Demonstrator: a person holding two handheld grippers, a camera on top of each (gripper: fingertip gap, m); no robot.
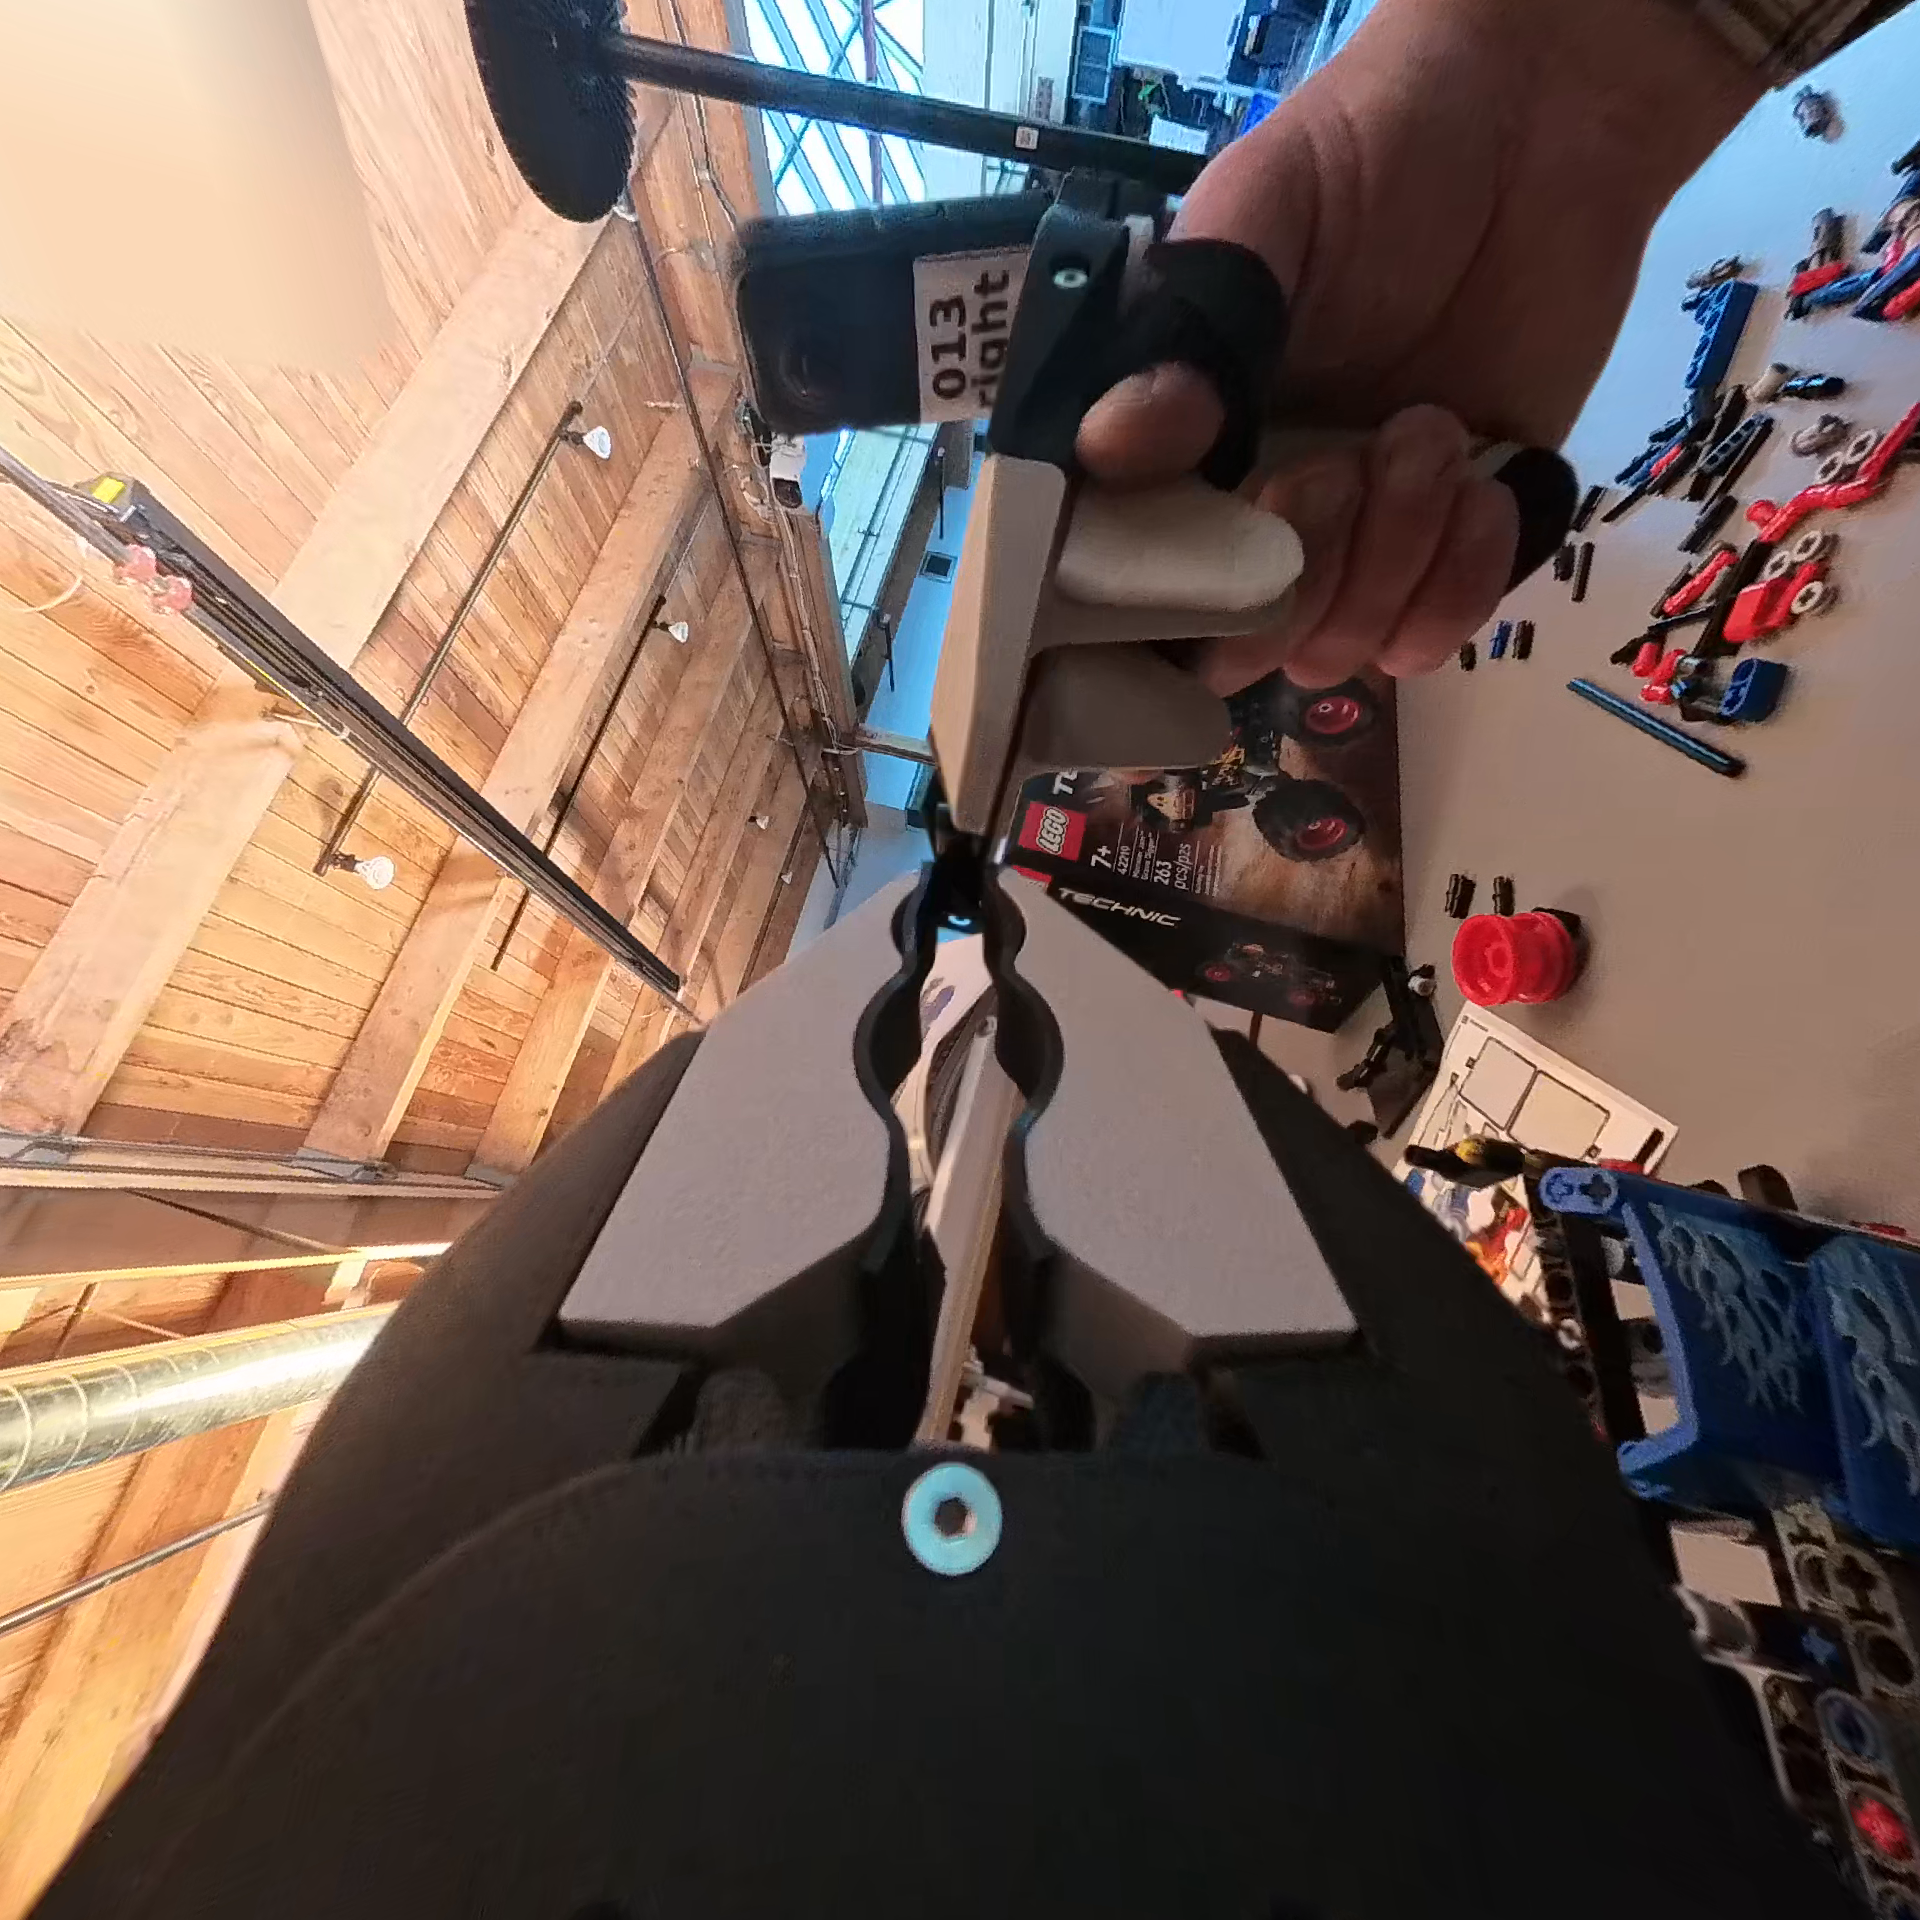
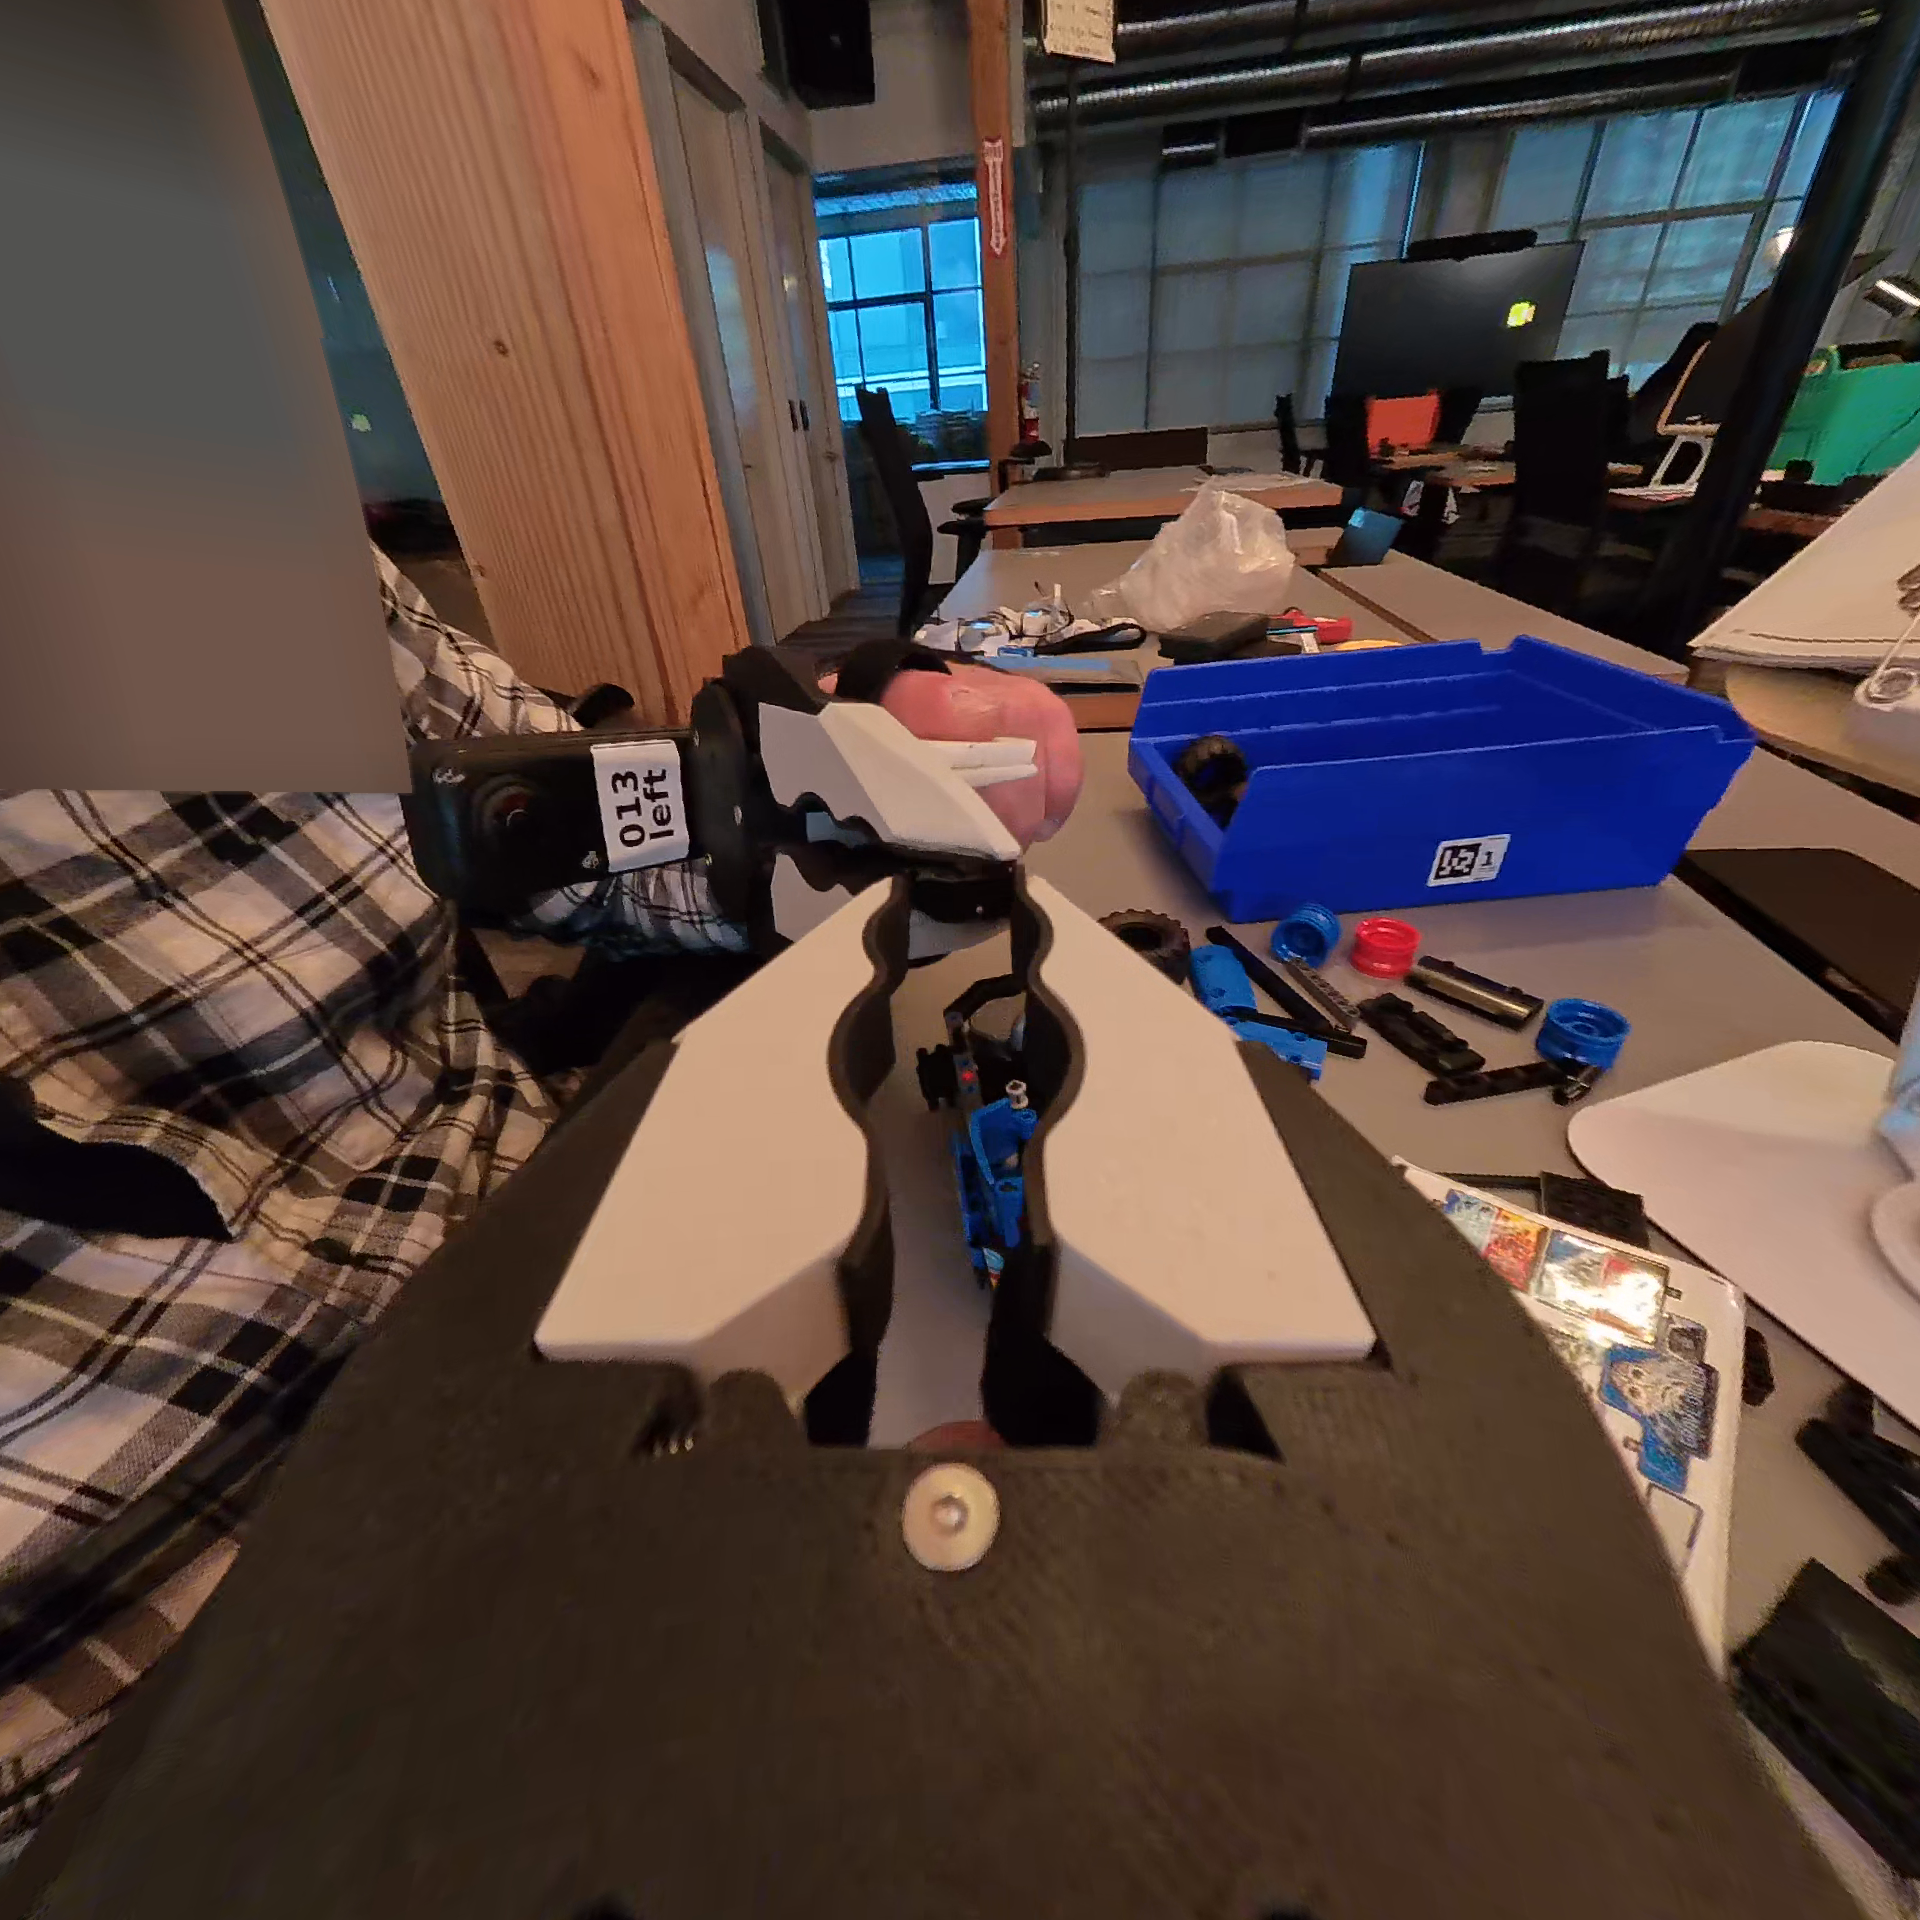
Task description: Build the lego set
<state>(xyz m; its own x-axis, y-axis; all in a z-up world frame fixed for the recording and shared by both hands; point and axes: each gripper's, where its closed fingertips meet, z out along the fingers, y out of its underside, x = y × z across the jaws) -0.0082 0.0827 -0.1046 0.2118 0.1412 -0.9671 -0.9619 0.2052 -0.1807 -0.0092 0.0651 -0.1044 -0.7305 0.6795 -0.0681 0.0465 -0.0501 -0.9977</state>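
The small black piece sits in the air at the very point where the two tools meet, above the table and clear of it; in the left wrist view it shows as a dark lump between the foremost tips.

The left gripper reaches it from one side and the right gripper from the other, nearly at right angles, so that they stand tip to tip. Both pairs of jaws are narrow, with only the piece between them; they look closed onto it, though I cannot tell which tool bears its weight. The piece is too small and dark to read its long axis.

The half-built model, blue and black, lies on the table straight below the right gripper's fingers and shows through the gap between them; its long axis runs away from the camera, roughly along those fingers. From the left wrist view the model lies off to one side, near the tool's body. So the right gripper is, in my judgement, the better placed to carry the piece down; the move is short and mostly downward.

Farther out lie a red wheel hub, loose beams and pins, a blue bin and the set's box.
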